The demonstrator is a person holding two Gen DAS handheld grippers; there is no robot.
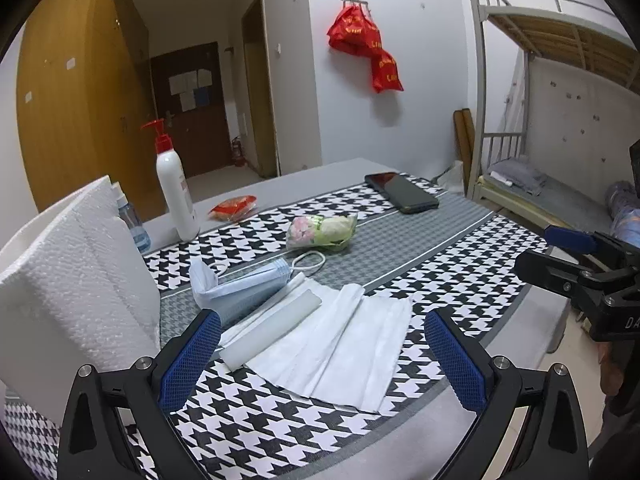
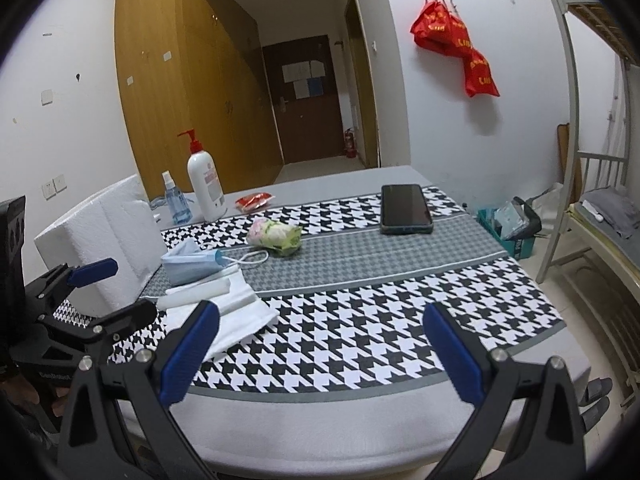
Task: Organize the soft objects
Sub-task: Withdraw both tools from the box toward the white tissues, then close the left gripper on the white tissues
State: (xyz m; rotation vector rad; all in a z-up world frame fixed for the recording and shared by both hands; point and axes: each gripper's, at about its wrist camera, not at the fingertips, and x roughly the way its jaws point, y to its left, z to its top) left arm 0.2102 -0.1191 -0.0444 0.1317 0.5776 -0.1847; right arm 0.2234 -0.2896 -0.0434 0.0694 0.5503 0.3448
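Left wrist view: left claw (image 1: 322, 350), blue-padded fingers wide apart, empty, hovering low over the flat white folded cloth (image 1: 336, 352) on the houndstooth-covered worktop (image 1: 460, 280). A pale translucent strip (image 1: 272, 330) lies across the cloth's left part; a stack of light-blue face masks (image 1: 236, 286) sits just beside it, with a floral soft pouch (image 1: 320, 232) further back. Likely step: take the cloth. Advice: come down on its near edge, clear of the strip, and pinch every layer together so none slides off. A white foam block (image 1: 76, 280) stands near on the left. The layer count is unclear.

Right wrist view: right claw (image 2: 320, 350), fingers apart, empty, over bare worktop, well apart from the cloth. The left claw's black frame hides the cloth's left end. Not legible: labels on the white pump bottle (image 2: 206, 188). A dark phone (image 2: 406, 208) lies face up at the back.
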